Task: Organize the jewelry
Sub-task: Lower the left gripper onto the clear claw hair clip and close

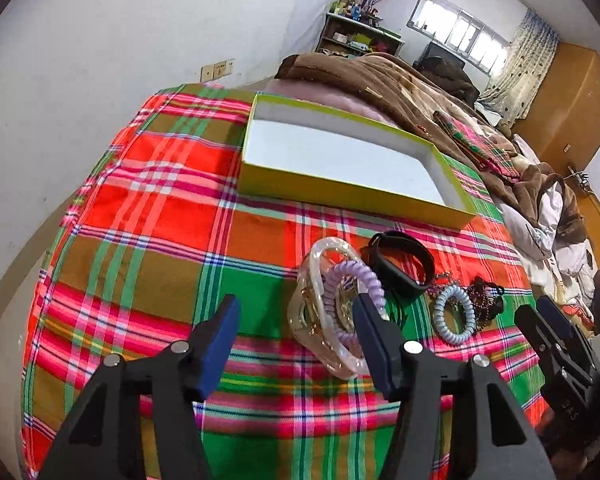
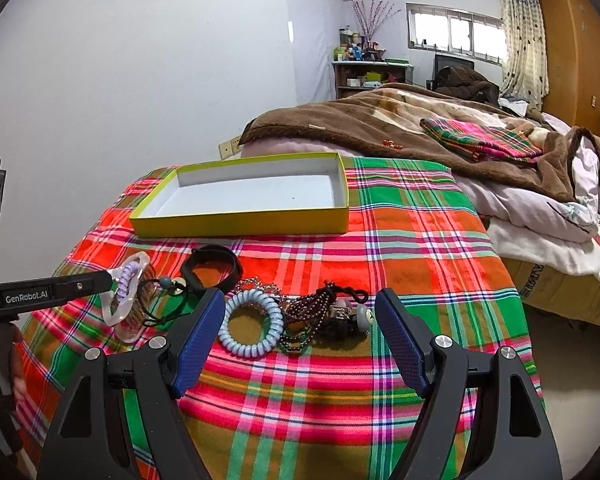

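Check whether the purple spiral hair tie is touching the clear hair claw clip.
Touching: both wrist views show the purple spiral hair tie draped over the clear hair claw clip, with no gap.

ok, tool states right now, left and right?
Left tool: open, jaws straddling the clear hair claw and purple coil hair tie, not gripping.
Right tool: open, holding nothing, above the blue coil hair tie.

Plaid-covered bed (image 2: 400, 240) with yellow box (image 2: 240, 222), hair ties (image 2: 252, 328), beads (image 2: 312, 320), black band (image 2: 212, 270).
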Motion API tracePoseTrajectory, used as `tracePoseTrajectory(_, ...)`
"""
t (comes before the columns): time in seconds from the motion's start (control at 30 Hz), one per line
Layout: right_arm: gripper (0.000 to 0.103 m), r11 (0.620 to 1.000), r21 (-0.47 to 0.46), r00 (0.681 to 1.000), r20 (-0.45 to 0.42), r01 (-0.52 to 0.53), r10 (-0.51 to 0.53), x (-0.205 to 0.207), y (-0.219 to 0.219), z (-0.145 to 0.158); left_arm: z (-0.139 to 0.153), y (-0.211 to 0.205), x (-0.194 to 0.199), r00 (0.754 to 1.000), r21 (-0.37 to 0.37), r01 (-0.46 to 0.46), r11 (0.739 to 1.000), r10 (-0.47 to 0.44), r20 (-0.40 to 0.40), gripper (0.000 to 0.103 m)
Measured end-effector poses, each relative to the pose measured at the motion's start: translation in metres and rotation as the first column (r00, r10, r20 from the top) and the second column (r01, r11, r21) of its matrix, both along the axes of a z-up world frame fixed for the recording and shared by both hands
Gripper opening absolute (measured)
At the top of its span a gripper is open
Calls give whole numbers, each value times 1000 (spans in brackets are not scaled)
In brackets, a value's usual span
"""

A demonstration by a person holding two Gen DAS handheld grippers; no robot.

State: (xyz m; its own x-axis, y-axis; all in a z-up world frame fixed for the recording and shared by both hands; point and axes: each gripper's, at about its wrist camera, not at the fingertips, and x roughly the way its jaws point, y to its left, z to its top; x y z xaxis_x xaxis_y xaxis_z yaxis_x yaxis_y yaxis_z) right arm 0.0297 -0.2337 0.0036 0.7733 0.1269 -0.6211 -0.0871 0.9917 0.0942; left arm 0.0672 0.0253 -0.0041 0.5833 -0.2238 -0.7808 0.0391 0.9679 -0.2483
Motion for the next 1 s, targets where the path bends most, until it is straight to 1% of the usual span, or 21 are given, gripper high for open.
tracePoseTrajectory(0.07, 77, 1000, 2, 1000, -5, 1, -1, 2, -1, -2, -2, -4, 3, 1000, 12, 18, 1000, -18, -9, 57)
tracePoseTrajectory(0.13, 77, 1000, 8, 1000, -12, 1, -1, 5, -1, -3, -6, -5, 8, 999, 2, 30, 1000, -30, -32, 50)
tracePoseTrajectory(0.23, 77, 1000, 11, 1000, -16, -5, 5, 6, -2, -4, -10, -5, 11, 999, 17, 33, 999, -33, -38, 34)
tracePoseTrajectory(0.3, 77, 1000, 12, 1000, -19, -4, 4, 7, -2, -5, -11, -4, 12, 998, -5, 43, 999, -43, -44, 20)
tracePoseTrajectory(0.4, 77, 1000, 20, 1000, -24, -1, 2, 9, -4, -5, -9, -3, 12, 998, -31, 49, 998, -50, -38, 11)
tracePoseTrajectory(0.47, 77, 1000, 23, 1000, -23, 1, 0, 9, -4, -5, -6, 0, 10, 998, -55, 54, 997, -55, -27, 8)
tracePoseTrajectory(0.53, 77, 1000, 24, 1000, -22, 2, -1, 10, -5, -5, -1, 2, 9, 998, -69, 56, 996, -57, -15, 7)
tracePoseTrajectory(0.63, 77, 1000, 26, 1000, -25, 0, 0, 10, -5, -6, 4, 3, 8, 998, -59, 59, 997, -59, 2, 7)
tracePoseTrajectory(0.73, 77, 1000, 25, 1000, -24, -1, 1, 10, -4, -6, -4, 3, 13, 998, -38, 51, 998, -52, -35, 7)
tracePoseTrajectory(0.8, 77, 1000, 24, 1000, -21, -1, 2, 9, -4, -5, -5, 5, 12, 998, -60, 46, 997, -48, -36, 8)
tracePoseTrajectory(0.93, 77, 1000, 27, 1000, -20, 2, -2, 9, -5, -4, -5, 3, 13, 998, -39, 52, 998, -54, -40, 8)
tracePoseTrajectory(1.0, 77, 1000, 25, 1000, -22, 0, 0, 9, -3, -5, -8, 0, 17, 997, -14, 57, 998, -58, -58, 19)
